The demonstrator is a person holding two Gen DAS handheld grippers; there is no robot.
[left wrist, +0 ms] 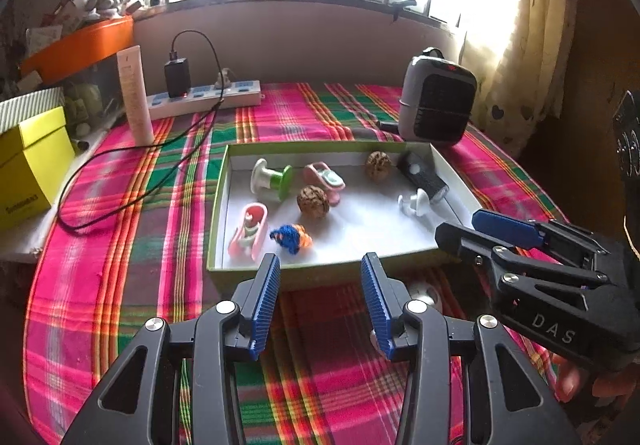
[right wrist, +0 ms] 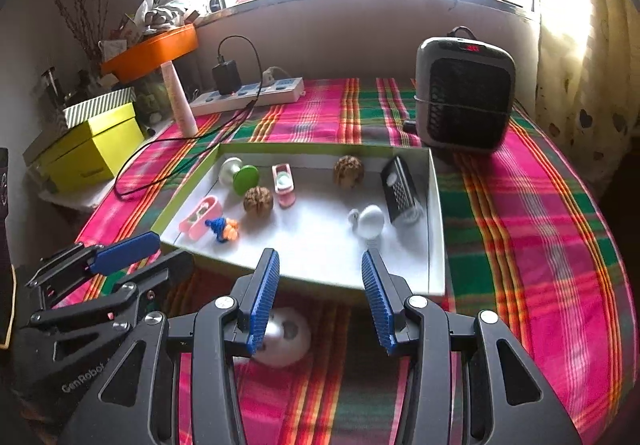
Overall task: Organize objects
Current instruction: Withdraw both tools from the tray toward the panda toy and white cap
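A shallow green box lid (left wrist: 320, 275) (right wrist: 437, 229) with a white floor lies on the plaid cloth. In it are two walnuts (left wrist: 313, 201) (right wrist: 258, 200), a green spool (left wrist: 270, 179) (right wrist: 240, 173), two pink clips (left wrist: 249, 232) (right wrist: 283, 184), a blue-orange knit toy (left wrist: 291, 237) (right wrist: 222, 227), a black gadget (left wrist: 425, 176) (right wrist: 400, 187) and a white hook (left wrist: 413, 202) (right wrist: 369, 221). A small white ball (right wrist: 285, 337) (left wrist: 426, 293) lies on the cloth before the lid. My left gripper (left wrist: 320, 265) (right wrist: 168, 249) is open and empty. My right gripper (right wrist: 319, 261) (left wrist: 460, 225) is open and empty, above the ball.
A grey heater (left wrist: 438, 99) (right wrist: 464, 93) stands behind the lid at right. A power strip (left wrist: 204, 97) with charger and black cable (left wrist: 120, 153), a white tube (left wrist: 135, 97), a yellow box (left wrist: 28, 165) and an orange tray (left wrist: 80, 45) are at the left and back.
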